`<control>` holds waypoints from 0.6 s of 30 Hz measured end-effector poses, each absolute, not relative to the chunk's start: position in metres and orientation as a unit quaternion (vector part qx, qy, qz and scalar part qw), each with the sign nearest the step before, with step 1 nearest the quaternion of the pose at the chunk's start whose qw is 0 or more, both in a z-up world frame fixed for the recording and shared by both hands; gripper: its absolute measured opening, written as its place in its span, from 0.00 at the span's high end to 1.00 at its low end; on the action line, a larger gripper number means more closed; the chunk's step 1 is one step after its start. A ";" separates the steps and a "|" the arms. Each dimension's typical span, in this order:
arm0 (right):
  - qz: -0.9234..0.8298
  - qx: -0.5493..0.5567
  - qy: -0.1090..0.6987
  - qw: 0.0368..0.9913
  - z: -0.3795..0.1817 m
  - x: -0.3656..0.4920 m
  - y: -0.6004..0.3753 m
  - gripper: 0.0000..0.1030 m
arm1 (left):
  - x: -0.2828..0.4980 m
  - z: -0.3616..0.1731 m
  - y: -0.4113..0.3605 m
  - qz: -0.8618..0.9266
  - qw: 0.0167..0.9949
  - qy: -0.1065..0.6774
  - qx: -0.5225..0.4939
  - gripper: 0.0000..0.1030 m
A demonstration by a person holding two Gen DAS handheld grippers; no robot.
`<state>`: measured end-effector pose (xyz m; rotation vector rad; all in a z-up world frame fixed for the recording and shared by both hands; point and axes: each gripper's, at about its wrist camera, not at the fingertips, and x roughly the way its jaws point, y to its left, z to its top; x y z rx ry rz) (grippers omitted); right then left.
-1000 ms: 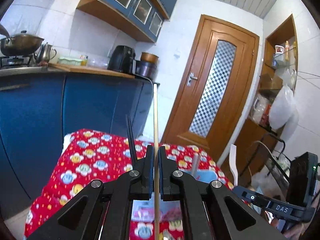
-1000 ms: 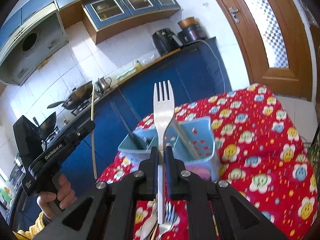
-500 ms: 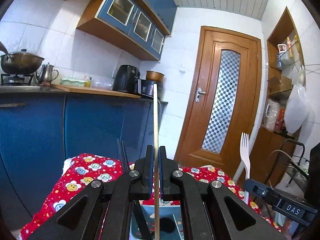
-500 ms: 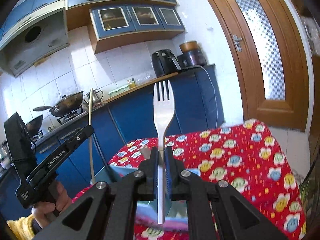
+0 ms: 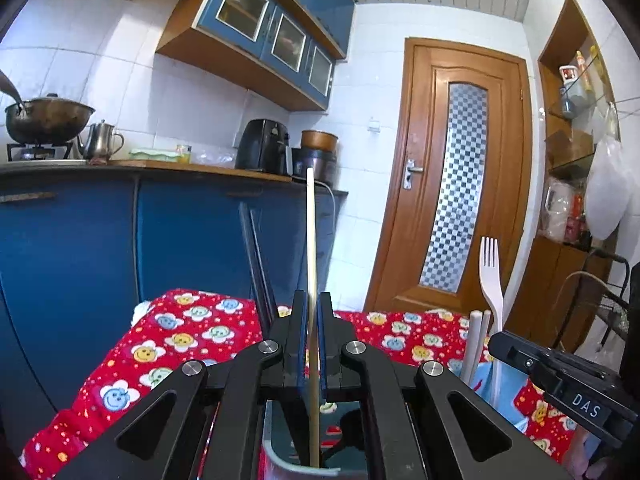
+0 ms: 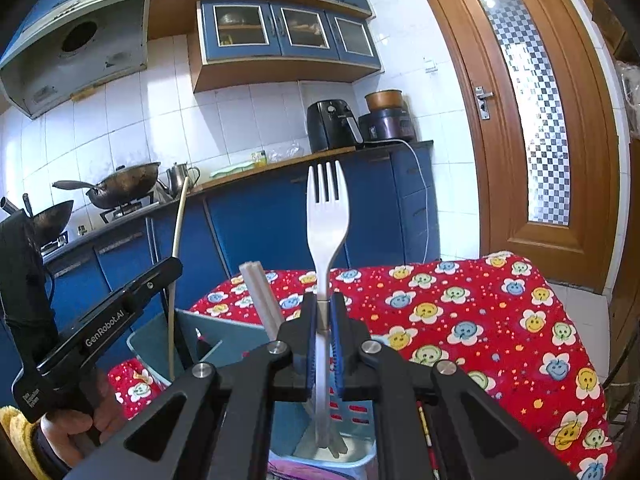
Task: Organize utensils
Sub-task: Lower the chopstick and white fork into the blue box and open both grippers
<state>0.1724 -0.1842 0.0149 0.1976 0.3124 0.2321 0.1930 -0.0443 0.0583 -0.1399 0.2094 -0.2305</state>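
Over the red-clothed tabletop [image 6: 480, 312] we judge both placements unfinished: left hand-held gripper [image 5: 310, 344] clamps a chopstick [image 5: 310, 240], right hand-held gripper [image 6: 323, 336] a fork [image 6: 326, 208], each lowered into the caddy [image 6: 192, 328].

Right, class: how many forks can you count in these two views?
1. The white fork stands upright, tines up, clamped in the right gripper over the blue holder; the left view shows it too. Others may be hidden inside.
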 end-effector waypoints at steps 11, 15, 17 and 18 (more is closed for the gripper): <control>0.117 0.081 0.180 0.973 0.015 0.165 -0.175 0.91 | 0.187 0.051 -0.039 -0.113 0.981 0.140 -0.075 0.95; 0.123 0.095 0.189 0.970 0.016 0.163 -0.175 0.86 | 0.186 0.050 -0.038 -0.119 0.978 0.153 -0.077 0.95; 0.126 0.102 0.188 0.969 0.018 0.161 -0.176 0.82 | 0.185 0.050 -0.037 -0.125 0.976 0.162 -0.078 0.93; 0.126 0.104 0.186 0.969 0.020 0.159 -0.176 0.81 | 0.184 0.050 -0.037 -0.128 0.975 0.164 -0.077 0.91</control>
